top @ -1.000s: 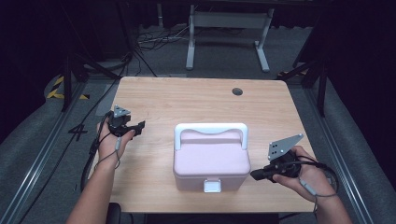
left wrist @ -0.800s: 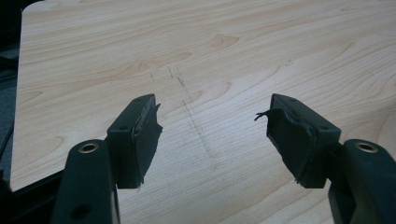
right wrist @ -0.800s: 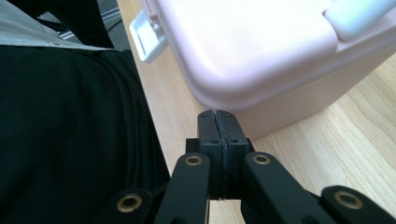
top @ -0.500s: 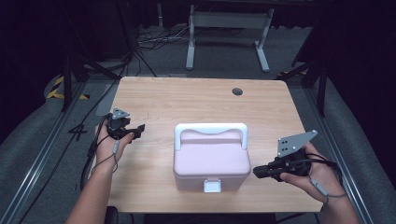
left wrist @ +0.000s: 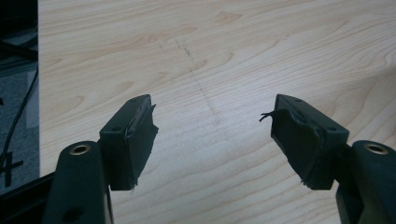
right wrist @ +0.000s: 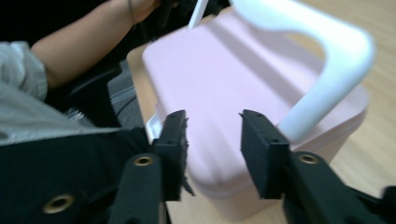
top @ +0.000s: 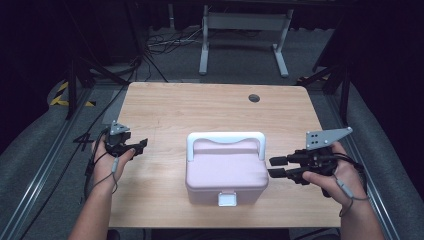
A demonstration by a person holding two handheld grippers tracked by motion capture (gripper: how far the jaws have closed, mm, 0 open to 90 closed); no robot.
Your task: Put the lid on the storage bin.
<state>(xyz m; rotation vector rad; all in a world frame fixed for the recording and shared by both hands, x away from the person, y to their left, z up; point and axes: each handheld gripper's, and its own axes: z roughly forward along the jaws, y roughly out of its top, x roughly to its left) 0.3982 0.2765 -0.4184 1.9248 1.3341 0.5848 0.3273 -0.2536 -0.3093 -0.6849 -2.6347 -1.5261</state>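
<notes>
A pink box [top: 226, 170] with a white handle [top: 225, 137] and a white front latch [top: 227, 199] sits shut at the near middle of the wooden table [top: 200, 110]. My right gripper [top: 272, 167] hovers just right of the box, pointing at its side. Its jaws have just been opening, and nothing is between them. In the right gripper view the gripper [right wrist: 212, 126] faces the pink lid [right wrist: 243, 74] and the raised handle [right wrist: 327, 60]. My left gripper [top: 141, 145] is at the table's left edge, its jaws opening a little wider. In its own view the left gripper [left wrist: 212, 135] frames bare wood.
A round cable hole [top: 254, 98] lies at the table's far right. Behind the table, a metal stand [top: 240, 30] and cables [top: 160, 42] are on the floor. The person's other arm [right wrist: 70, 56] appears beyond the box in the right gripper view.
My right gripper has lifted beside the box and its jaws have parted from shut to open. My left gripper has drifted slightly toward the near-left edge.
</notes>
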